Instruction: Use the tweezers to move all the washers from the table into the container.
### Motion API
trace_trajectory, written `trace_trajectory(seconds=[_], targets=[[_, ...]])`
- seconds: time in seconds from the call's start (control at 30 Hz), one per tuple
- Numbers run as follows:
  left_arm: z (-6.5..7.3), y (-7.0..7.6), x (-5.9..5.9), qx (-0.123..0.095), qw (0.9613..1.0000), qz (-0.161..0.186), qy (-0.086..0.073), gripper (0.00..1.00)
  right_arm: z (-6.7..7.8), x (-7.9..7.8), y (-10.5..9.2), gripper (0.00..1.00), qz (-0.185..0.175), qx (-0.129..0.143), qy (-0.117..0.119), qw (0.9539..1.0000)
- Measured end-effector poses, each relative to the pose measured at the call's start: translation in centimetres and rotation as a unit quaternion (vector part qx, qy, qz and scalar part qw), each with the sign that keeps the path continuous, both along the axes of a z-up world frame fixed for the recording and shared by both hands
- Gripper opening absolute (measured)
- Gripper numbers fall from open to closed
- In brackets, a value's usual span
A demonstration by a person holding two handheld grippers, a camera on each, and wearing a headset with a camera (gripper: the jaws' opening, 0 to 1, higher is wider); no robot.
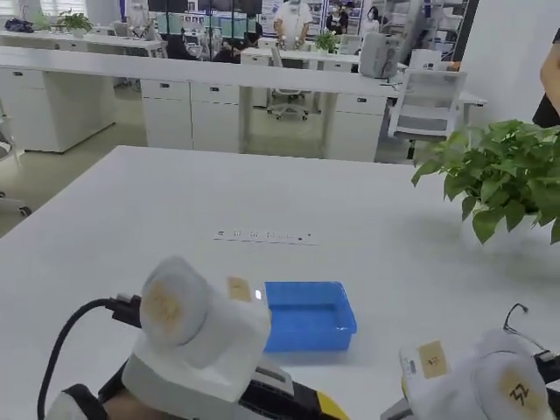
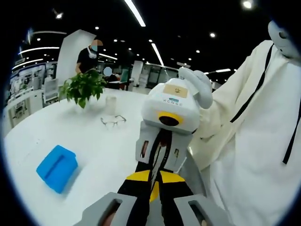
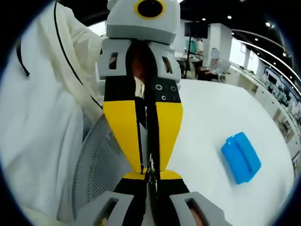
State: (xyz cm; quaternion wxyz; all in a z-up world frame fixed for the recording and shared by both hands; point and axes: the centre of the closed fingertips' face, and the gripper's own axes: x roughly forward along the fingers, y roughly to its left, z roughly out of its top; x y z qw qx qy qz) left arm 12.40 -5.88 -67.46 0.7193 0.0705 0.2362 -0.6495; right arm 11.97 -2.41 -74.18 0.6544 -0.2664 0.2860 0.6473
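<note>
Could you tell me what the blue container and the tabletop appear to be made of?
The blue container looks like moulded plastic, glossy: uniform colour, rounded rim, bright highlights. The tabletop seems white laminate or painted board, smooth with a soft sheen; which one, I cannot tell.

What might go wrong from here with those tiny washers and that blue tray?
The row of tiny metal washers lies loose on the white table; a clumsy nudge might scatter them. The shallow blue plastic container looks light and could slide when touched. The wire-framed eyeglasses lie close to the right gripper and may get knocked.
</note>
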Motion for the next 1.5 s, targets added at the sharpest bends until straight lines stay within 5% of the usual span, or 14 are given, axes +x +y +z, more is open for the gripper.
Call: trace_trajectory(seconds=[0.2,0.27,0.43,0.5,0.7,0.87,1.2,1.3,1.43,1.5], targets=[[0.1,-0.4,0.4,0.012,0.9996,-0.01,-0.025,0.0,0.2,0.7,-0.5,0.03,0.011,0.0,-0.002,0.9999],[0.1,-0.7,0.7,0.018,0.9987,-0.011,-0.047,0.0,0.3,0.9,-0.8,0.03,0.014,0.003,-0.002,0.9999],[0.4,-1.4,2.0,0.038,0.9978,0.008,-0.054,0.0,0.6,1.4,-1.6,0.04,0.011,0.018,0.013,0.9997],[0.5,-1.7,2.4,0.045,0.9978,0.019,-0.044,0.0,0.7,1.8,-1.9,0.04,-0.001,0.025,0.023,0.9994],[1.7,-2.5,2.6,0.049,0.9968,0.025,-0.059,0.0,0.7,1.9,-2.5,0.08,0.004,0.049,0.037,0.9981],[2.8,-3.2,2.8,0.029,0.9979,0.035,-0.047,0.0,-0.4,1.8,-3.6,0.07,0.017,0.045,0.037,0.9982],[2.2,-4.0,3.1,0.024,0.9977,0.04,-0.049,0.0,-0.5,2.4,-5.4,0.03,0.003,0.061,0.033,0.9976],[1.4,-3.7,3.4,0.024,0.9977,0.043,-0.047,0.0,-1.1,3.1,-6.2,0.02,0.01,0.025,0.009,0.9996],[0.2,-3.3,3.7,0.037,0.998,0.044,-0.027,0.0,-2.0,3.3,-6.5,0.02,0.03,-0.015,-0.004,0.9994],[-1.0,-2.9,3.7,0.067,0.9967,0.041,-0.02,0.0,-1.8,3.7,-5.9,0.02,0.035,-0.007,-0.008,0.9993]])
